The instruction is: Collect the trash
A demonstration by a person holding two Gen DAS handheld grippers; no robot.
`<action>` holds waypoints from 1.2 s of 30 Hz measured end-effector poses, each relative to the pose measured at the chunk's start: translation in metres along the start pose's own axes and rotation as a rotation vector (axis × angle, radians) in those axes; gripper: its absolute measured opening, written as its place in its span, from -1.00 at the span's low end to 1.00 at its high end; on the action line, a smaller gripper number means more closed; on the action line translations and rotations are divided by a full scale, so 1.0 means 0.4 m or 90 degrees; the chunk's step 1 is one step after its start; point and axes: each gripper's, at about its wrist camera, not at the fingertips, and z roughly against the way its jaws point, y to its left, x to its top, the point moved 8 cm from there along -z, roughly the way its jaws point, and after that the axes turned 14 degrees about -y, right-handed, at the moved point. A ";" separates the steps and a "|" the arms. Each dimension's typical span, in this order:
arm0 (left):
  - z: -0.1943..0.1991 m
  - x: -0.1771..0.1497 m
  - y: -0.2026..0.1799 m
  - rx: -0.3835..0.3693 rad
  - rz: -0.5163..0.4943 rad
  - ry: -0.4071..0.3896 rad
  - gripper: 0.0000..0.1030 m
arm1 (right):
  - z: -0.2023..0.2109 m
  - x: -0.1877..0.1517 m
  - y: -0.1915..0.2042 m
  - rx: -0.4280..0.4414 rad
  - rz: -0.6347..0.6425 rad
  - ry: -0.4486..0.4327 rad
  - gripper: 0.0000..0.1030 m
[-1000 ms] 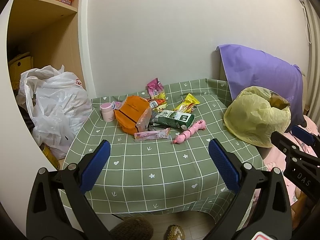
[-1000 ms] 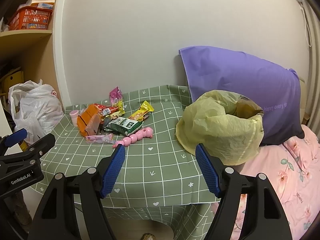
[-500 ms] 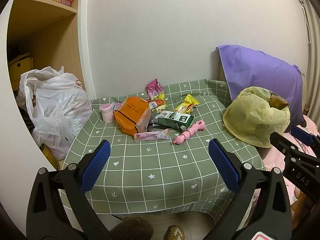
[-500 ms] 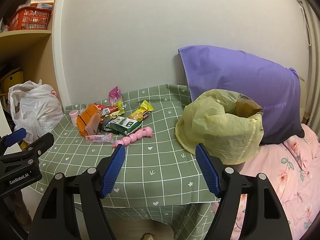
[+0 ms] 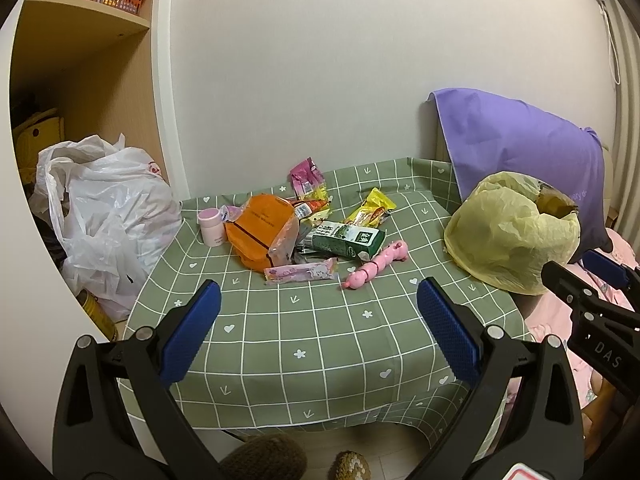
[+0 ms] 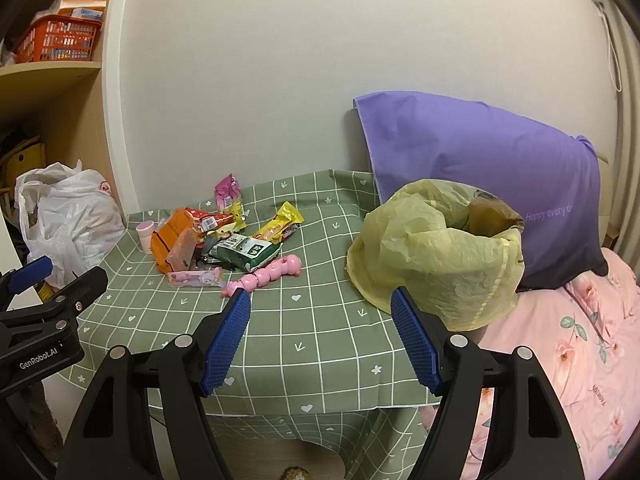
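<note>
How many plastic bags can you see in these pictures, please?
2. A white plastic bag sits left of the table by the shelves; a yellow plastic bag stands open on the table's right edge, before the purple pillow. Others may be hidden.

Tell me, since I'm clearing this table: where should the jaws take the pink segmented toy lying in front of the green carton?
Probably its middle segments. The pink toy lies flat, slanting across the tablecloth, free on its near side. Come from above, jaws across its narrow width; the green carton crowds its far end.
</note>
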 end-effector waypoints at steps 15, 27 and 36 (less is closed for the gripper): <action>-0.217 -0.008 0.046 -0.029 0.012 0.014 0.82 | -0.185 0.014 -0.034 -0.006 0.015 0.028 0.34; -0.555 -0.057 0.240 0.002 0.112 0.117 0.82 | -0.467 0.001 0.083 0.082 0.060 0.070 0.34; -0.671 -0.060 0.330 0.042 0.146 0.149 0.82 | -0.623 -0.051 0.194 0.228 0.117 0.114 0.34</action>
